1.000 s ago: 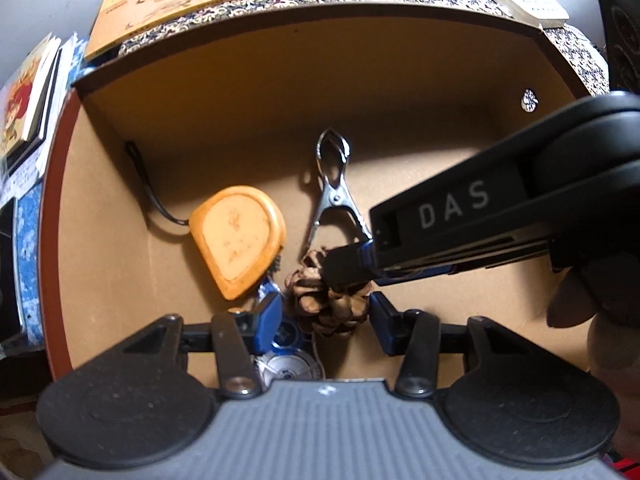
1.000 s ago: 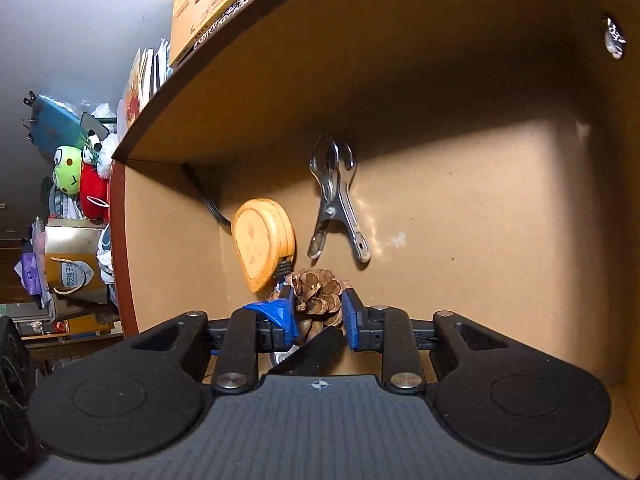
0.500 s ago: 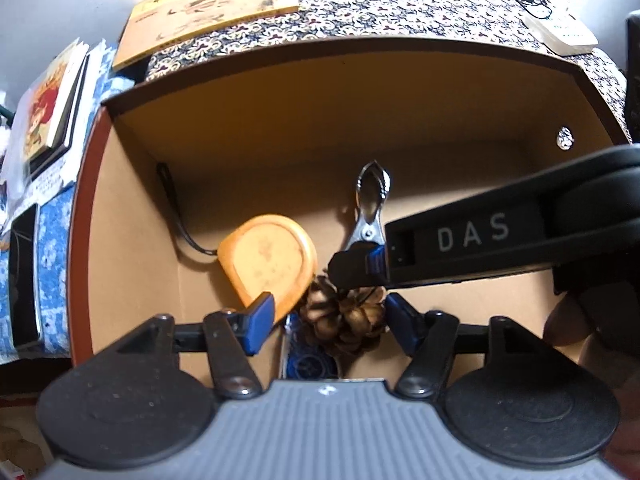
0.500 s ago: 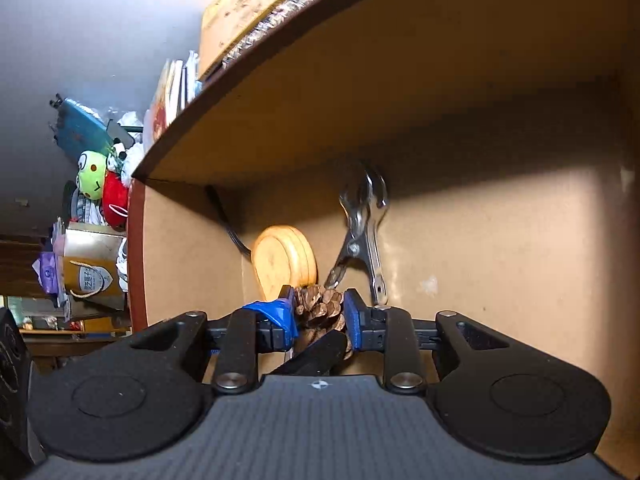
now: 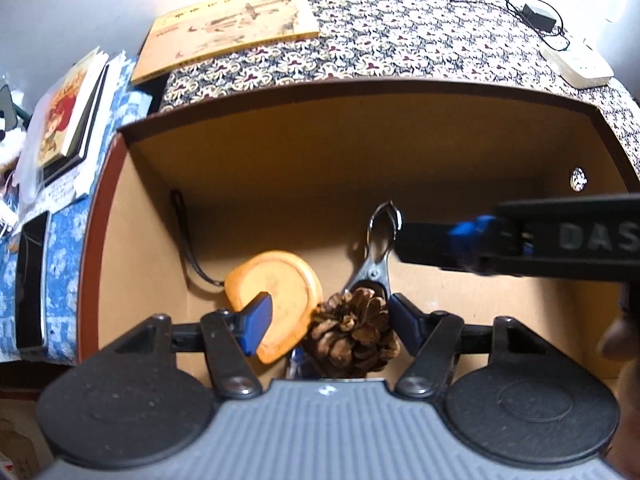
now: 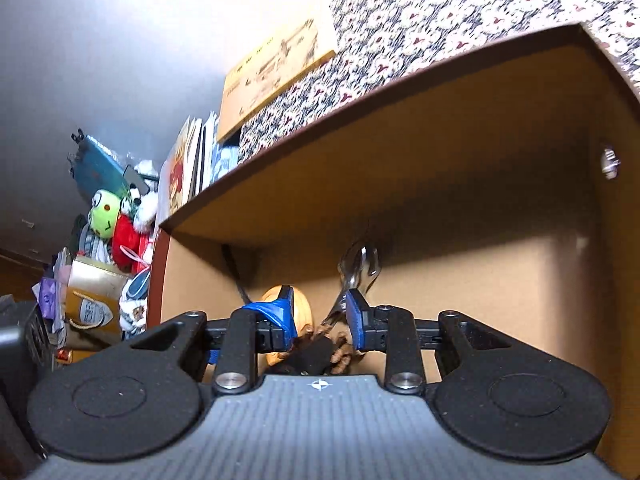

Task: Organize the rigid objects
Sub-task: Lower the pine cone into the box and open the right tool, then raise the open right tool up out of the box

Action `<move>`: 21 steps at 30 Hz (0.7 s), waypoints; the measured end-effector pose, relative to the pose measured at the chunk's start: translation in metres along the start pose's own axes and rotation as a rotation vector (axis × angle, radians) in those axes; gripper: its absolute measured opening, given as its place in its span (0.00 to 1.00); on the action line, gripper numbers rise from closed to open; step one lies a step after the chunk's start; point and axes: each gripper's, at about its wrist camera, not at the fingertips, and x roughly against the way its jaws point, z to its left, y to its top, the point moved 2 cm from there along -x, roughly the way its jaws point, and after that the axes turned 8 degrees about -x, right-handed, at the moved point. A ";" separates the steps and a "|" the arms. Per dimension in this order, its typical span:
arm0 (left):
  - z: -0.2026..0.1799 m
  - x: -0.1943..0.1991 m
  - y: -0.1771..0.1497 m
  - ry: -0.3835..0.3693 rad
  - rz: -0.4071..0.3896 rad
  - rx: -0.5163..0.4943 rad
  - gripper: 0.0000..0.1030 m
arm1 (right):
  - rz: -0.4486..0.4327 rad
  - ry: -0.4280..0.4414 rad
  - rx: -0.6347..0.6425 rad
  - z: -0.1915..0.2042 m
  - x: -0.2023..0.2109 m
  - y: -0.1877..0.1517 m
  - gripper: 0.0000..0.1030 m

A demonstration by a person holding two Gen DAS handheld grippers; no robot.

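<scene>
An open-fronted wooden compartment (image 5: 280,168) holds everything of interest. Low on its floor, near the front, lies a brown pine cone (image 5: 354,334). Just to its left, touching or nearly so, lies an orange tape measure (image 5: 286,292) with a dark cord running from it up the left wall. Behind the cone a metal spring clamp (image 5: 376,256) lies with its looped handles pointing toward the back wall. A blue object shows under the cone's near edge (too hidden to name).

The left gripper (image 5: 330,322) stands open, its blue pads wide apart: the left pad sits in front of the tape measure, the right pad just beside the cone's right edge, and the cone lies between them, unclamped.

The right gripper (image 6: 320,318) is also spread, holding nothing; through its own camera the cone (image 6: 342,350) appears below and between its fingers, with the clamp (image 6: 356,268) beyond. In the left view it reaches in from the right, blurred, above the cone.

On top of the compartment, a patterned cloth (image 5: 420,44) carries a flat tan book (image 5: 228,32).
</scene>
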 end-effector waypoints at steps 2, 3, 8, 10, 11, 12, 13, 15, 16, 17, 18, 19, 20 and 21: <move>-0.001 0.000 -0.001 0.012 -0.002 -0.002 0.68 | -0.026 -0.006 0.001 -0.002 0.007 0.000 0.12; -0.001 0.000 -0.001 0.013 -0.006 -0.005 0.68 | -0.037 -0.010 0.005 -0.001 0.009 0.000 0.12; -0.002 0.008 -0.004 0.019 -0.025 -0.005 0.68 | -0.083 -0.065 0.070 0.001 0.022 -0.005 0.12; -0.003 0.013 -0.004 0.020 -0.037 -0.003 0.68 | -0.099 -0.081 0.098 0.003 0.025 -0.007 0.12; -0.003 0.015 -0.005 0.024 -0.042 -0.004 0.68 | -0.106 -0.090 0.110 0.004 0.027 -0.009 0.12; -0.004 0.017 -0.005 0.031 -0.046 -0.005 0.68 | -0.113 -0.098 0.119 0.005 0.028 -0.010 0.12; -0.006 0.019 -0.006 0.039 -0.049 -0.007 0.68 | -0.120 -0.104 0.129 0.006 0.029 -0.011 0.12; -0.007 0.023 -0.006 0.055 -0.053 -0.010 0.68 | -0.130 -0.118 0.144 0.007 0.031 -0.012 0.12; -0.008 0.025 -0.007 0.061 -0.055 -0.008 0.68 | -0.135 -0.125 0.151 0.008 0.032 -0.013 0.12; -0.008 0.027 -0.007 0.064 -0.058 -0.005 0.68 | -0.139 -0.132 0.159 0.009 0.034 -0.014 0.12; -0.008 0.029 -0.008 0.066 -0.061 -0.001 0.68 | -0.144 -0.139 0.167 0.010 0.035 -0.016 0.12; -0.008 0.032 -0.009 0.068 -0.065 0.003 0.68 | -0.148 -0.146 0.174 0.011 0.036 -0.017 0.12; -0.008 0.034 -0.010 0.071 -0.069 0.006 0.68 | -0.152 -0.150 0.181 0.012 0.038 -0.018 0.12; -0.008 0.037 -0.010 0.077 -0.072 0.008 0.68 | -0.154 -0.153 0.186 0.013 0.039 -0.019 0.12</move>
